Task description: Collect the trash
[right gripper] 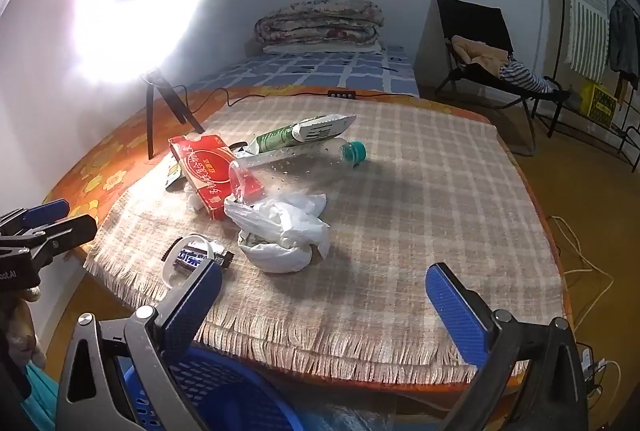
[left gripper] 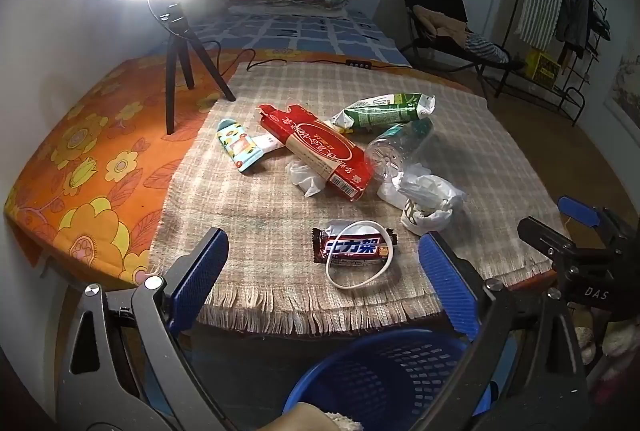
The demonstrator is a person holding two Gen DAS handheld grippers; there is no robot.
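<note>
Trash lies on a checked cloth [left gripper: 248,215]: a brown candy bar wrapper [left gripper: 354,245] with a white ring [left gripper: 360,283] over it, a red carton [left gripper: 320,151], a clear bottle [left gripper: 400,147], a green-white pack [left gripper: 384,111], crumpled white bags [left gripper: 428,199] and a small blue pack [left gripper: 238,145]. My left gripper [left gripper: 324,287] is open and empty just before the wrapper. My right gripper [right gripper: 324,311] is open and empty at the cloth's front edge, with the white bags [right gripper: 280,231] ahead to the left. A blue basket [left gripper: 384,379] stands below the table edge; it also shows in the right wrist view [right gripper: 236,395].
A ring light on a tripod [left gripper: 180,71] stands at the table's back left, its cable [left gripper: 304,62] running along the far edge. An orange flowered cover [left gripper: 88,159] lies under the cloth. A bed [left gripper: 304,31], a chair [left gripper: 448,27] and a clothes rack [left gripper: 560,15] stand behind.
</note>
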